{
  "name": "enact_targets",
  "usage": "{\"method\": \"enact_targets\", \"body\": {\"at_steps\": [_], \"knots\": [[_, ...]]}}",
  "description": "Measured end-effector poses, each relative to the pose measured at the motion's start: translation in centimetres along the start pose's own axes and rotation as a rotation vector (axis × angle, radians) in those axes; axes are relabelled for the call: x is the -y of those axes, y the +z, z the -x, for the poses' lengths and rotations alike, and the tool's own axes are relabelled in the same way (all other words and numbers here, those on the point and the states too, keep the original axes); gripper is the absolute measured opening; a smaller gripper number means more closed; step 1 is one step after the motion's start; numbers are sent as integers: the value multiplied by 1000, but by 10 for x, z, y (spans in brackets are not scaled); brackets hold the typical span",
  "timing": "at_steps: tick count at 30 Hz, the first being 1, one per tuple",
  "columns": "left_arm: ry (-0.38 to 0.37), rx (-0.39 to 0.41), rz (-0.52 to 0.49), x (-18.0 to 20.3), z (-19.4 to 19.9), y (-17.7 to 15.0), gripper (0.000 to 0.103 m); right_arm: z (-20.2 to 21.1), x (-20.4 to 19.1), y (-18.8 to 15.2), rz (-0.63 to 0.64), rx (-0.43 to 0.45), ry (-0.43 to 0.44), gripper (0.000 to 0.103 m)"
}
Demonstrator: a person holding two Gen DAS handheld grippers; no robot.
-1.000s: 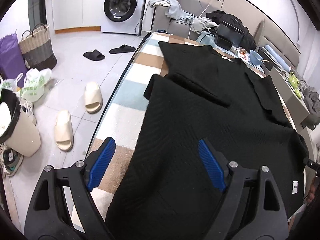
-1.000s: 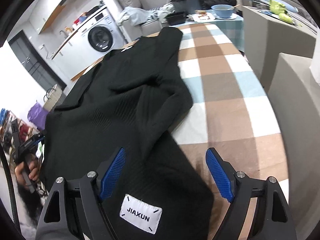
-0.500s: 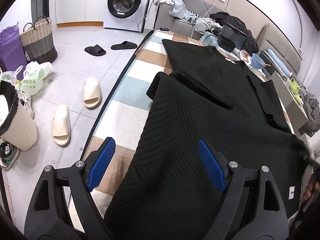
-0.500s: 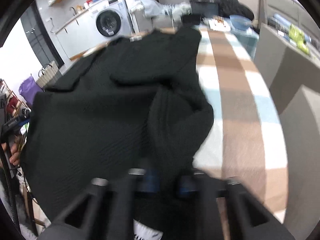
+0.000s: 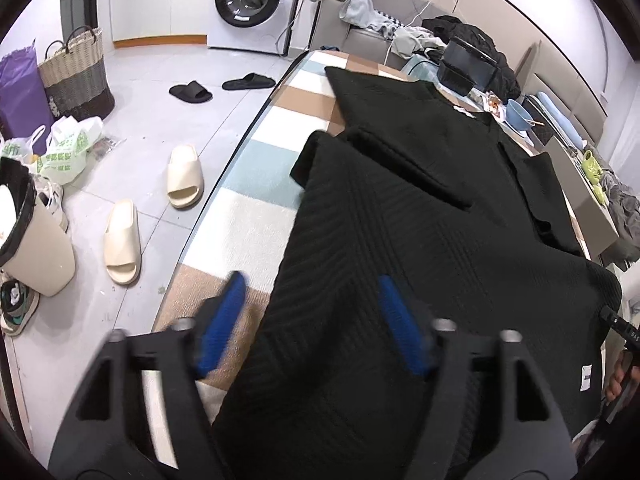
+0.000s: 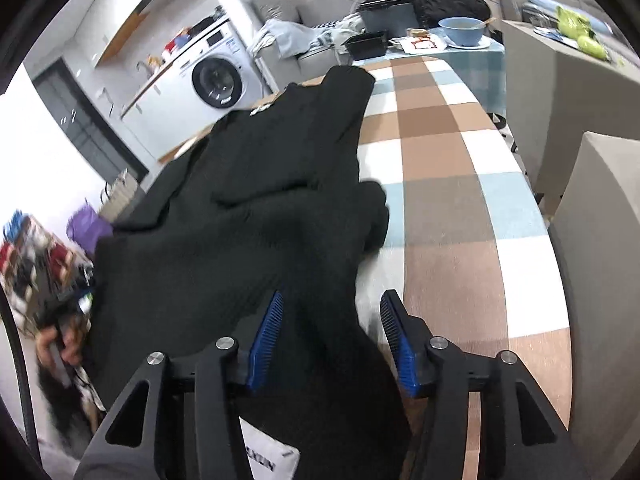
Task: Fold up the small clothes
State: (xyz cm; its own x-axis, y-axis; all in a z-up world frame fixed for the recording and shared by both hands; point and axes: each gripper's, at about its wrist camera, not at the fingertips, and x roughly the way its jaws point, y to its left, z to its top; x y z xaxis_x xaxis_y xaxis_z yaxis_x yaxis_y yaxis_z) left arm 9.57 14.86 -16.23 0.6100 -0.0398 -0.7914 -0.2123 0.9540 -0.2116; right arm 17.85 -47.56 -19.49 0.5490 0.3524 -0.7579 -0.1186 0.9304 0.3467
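A black knit sweater [image 5: 420, 216] lies spread on the checked tablecloth [image 5: 256, 208], sleeves folded in. My left gripper [image 5: 316, 320] stands over the sweater's near-left hem; its blue pads [image 5: 400, 332] are apart and blurred, with cloth between them. In the right wrist view my right gripper [image 6: 332, 340] straddles the near-right hem of the sweater [image 6: 256, 208], pads [image 6: 266, 336] still apart with a bunched ridge of cloth between. A white brand label [image 6: 268, 460] shows below it.
Left of the table is tiled floor with cream slippers [image 5: 184, 176], black slippers [image 5: 190, 92], a bin [image 5: 28, 236], a woven basket [image 5: 76, 76] and a washing machine [image 5: 252, 0]. A black box [image 5: 464, 68] and blue bowl [image 6: 464, 30] stand at the table's far end. A grey sofa [image 6: 580, 92] flanks the right.
Both grippers have narrowed around the sweater's hem. The right gripper's pads came much closer together and the cloth has bunched up and lifted between them.
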Motion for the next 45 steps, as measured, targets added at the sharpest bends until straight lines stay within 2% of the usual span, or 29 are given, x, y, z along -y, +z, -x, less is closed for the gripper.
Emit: {"method": "enact_targets", "body": {"at_steps": [1, 3, 4, 5, 6, 7, 8, 11, 15, 22, 25, 31, 38, 42, 44, 45], "knots": [[-11, 11, 5, 0, 1, 0, 24, -1, -2, -2, 10, 1, 2, 52], [-37, 22, 22, -1, 3, 2, 8, -2, -4, -4, 29, 7, 11, 52], [-59, 45, 34, -3, 6, 3, 5, -4, -7, -3, 41, 14, 8, 52], [-67, 66, 42, -3, 10, 3, 5, -5, -9, -3, 49, 16, 5, 51], [-73, 85, 46, -3, 15, 3, 5, -7, -11, -1, 55, 17, 2, 37], [-82, 105, 49, -3, 20, 3, 5, -7, -13, 0, 64, 18, 11, 15], [-93, 128, 53, -3, 26, 4, 5, -6, -16, 1, 81, 22, 23, 8], [-118, 202, 60, 1, 51, 6, 4, 11, -25, 4, 109, 92, 64, 5], [-102, 277, 47, 8, 85, 4, 4, 45, -31, 1, 117, 189, 82, 4], [-130, 322, 13, 10, 136, 1, 4, 93, -30, -17, 108, 256, 141, 4], [-127, 327, 16, 8, 143, 1, 4, 107, -25, -22, 77, 292, 150, 4], [-102, 285, 55, 3, 110, 14, 4, 93, -22, -1, 45, 271, 111, 4], [-102, 237, 118, 3, 37, 74, 4, 49, -15, 56, -55, 228, 67, 4], [-63, 154, 120, 8, -16, 101, 5, 16, -5, 83, -114, 221, 4, 4], [-45, 91, 125, 9, -41, 105, 5, 2, 3, 88, -154, 200, -41, 10], [-43, 78, 132, 8, -46, 104, 5, -6, 8, 89, -173, 175, -59, 17]]}}
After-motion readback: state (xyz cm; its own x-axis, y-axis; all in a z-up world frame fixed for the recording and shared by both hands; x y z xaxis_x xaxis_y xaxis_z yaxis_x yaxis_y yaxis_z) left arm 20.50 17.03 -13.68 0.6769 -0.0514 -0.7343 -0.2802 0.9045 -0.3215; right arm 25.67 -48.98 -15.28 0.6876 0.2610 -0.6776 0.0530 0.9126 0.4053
